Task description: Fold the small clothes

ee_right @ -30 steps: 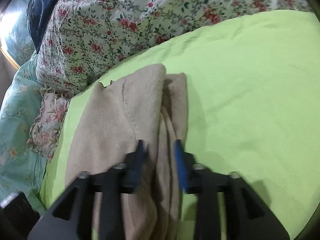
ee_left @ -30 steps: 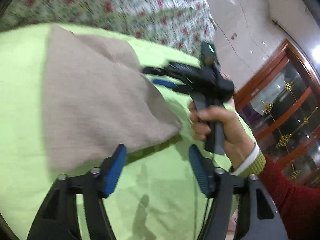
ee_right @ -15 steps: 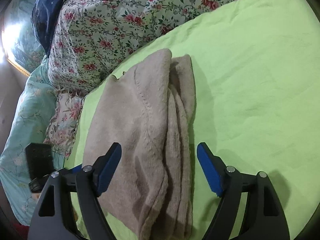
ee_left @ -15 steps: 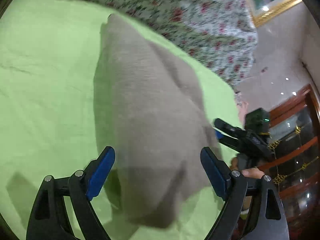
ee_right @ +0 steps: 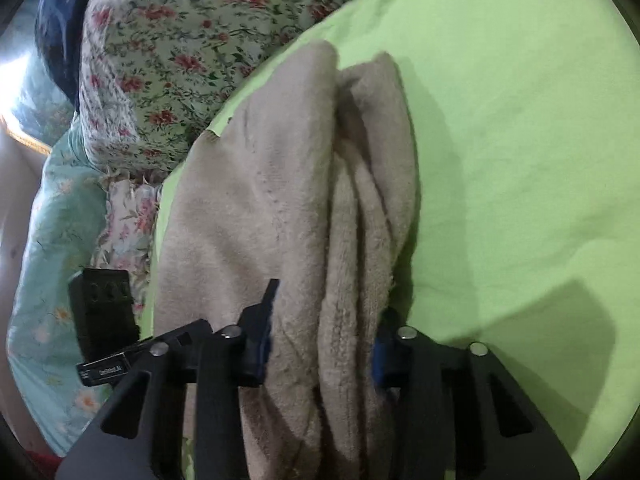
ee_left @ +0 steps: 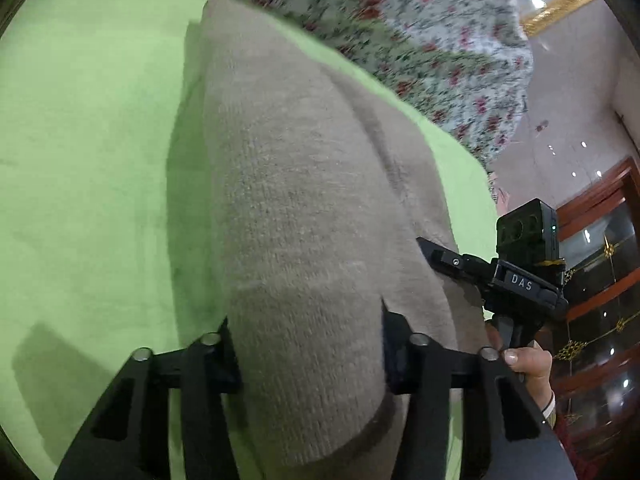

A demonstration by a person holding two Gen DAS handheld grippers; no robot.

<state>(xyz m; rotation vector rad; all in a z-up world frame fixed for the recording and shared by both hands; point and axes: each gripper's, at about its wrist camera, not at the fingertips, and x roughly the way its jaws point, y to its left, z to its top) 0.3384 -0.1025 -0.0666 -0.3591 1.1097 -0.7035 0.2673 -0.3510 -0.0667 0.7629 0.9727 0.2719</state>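
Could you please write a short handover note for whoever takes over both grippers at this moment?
Left gripper: jaws closing around the near end of the beige knit garment, fabric between them.
Right gripper: jaws closing on the bunched layers at the garment's other near corner.
The garment lies lengthwise on the green sheet, already folded into a narrow strip; the floral quilt lies beyond it.
Left to do: probably fold the near end toward the far end, then flatten.
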